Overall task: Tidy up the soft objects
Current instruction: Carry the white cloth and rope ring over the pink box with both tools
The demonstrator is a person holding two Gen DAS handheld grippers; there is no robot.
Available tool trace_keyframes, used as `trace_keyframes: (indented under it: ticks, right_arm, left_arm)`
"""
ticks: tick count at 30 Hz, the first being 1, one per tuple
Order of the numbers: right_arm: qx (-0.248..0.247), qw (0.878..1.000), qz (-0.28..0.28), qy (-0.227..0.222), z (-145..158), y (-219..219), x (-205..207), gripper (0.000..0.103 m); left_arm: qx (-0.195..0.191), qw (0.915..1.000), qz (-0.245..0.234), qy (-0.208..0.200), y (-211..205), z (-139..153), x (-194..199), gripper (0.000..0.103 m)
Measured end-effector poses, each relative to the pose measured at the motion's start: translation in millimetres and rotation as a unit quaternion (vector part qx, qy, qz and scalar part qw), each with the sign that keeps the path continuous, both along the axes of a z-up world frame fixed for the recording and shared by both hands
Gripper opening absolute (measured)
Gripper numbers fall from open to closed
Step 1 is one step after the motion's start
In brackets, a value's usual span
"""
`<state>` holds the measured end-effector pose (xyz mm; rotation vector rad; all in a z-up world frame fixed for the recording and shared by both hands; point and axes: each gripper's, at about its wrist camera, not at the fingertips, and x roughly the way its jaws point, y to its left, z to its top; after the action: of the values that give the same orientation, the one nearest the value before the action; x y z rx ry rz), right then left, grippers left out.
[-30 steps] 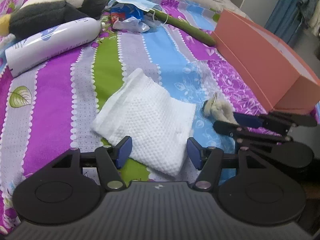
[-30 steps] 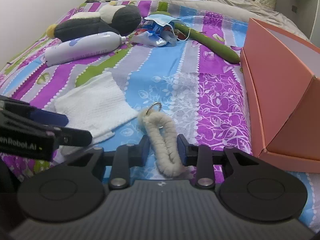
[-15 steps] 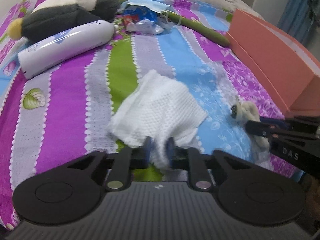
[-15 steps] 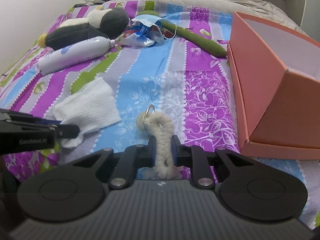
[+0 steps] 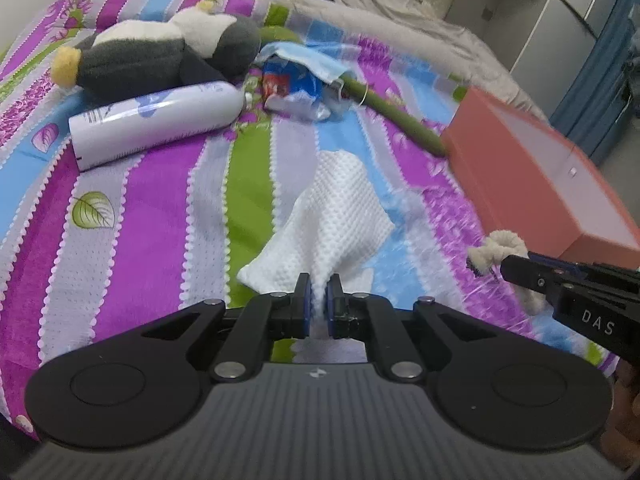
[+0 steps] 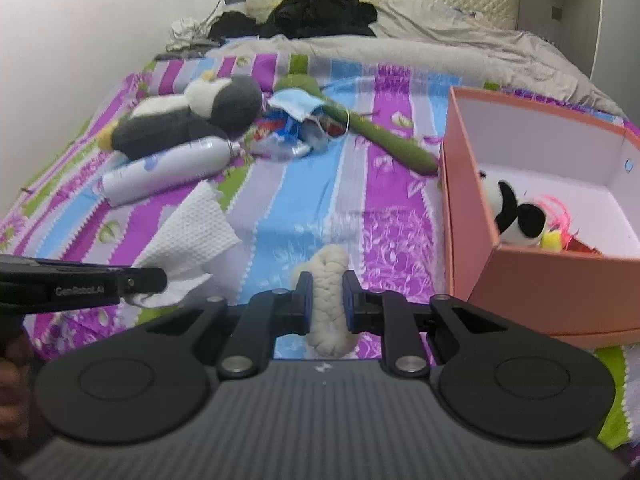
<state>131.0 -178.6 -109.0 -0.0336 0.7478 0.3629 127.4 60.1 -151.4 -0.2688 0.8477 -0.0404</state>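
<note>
Your left gripper (image 5: 318, 294) is pinching the white cloth (image 5: 334, 216) by one small corner, so the rest is hanging down over the bed (image 5: 152, 216); it could be slipping out if you are swinging fast. Your right gripper (image 6: 327, 294) is squeezing the fluffy cream loop (image 6: 329, 280); its loose end could be catching the pink box (image 6: 560, 292) wall beside it.

Your two wrist cameras look down along their fingers, close over the bedspread (image 5: 152, 232); both share it.
</note>
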Motion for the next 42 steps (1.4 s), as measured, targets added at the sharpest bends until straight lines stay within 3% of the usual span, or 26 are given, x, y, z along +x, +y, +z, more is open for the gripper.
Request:
trace_keyframes:
  ticks: [12,25,34,42]
  right_arm:
    - [0.035,0.999,-0.008,-0.035,56.2,-19.8,-16.2,0.019]
    - [0.049,0.997,-0.045,-0.049,90.5,-62.6,-24.6,0.019]
    - [0.053,0.992,-0.102,-0.047,97.2,-113.1,-29.2,0.02]
    - [0.059,0.987,-0.147,-0.028,85.8,-155.3,-23.6,0.02]
  left_arm:
    - [-0.012,0.9995,-0.014,-0.027,-25.8,59.0,-12.8,0.009]
    - [-0.032,0.9976,-0.038,-0.049,-73.7,111.1,-9.4,0.009]
    - [-0.048,0.9929,-0.098,-0.047,-131.4,122.7,9.1,0.009]
    - [-0.048,0.9878,-0.144,-0.037,-182.6,118.9,33.4,0.009]
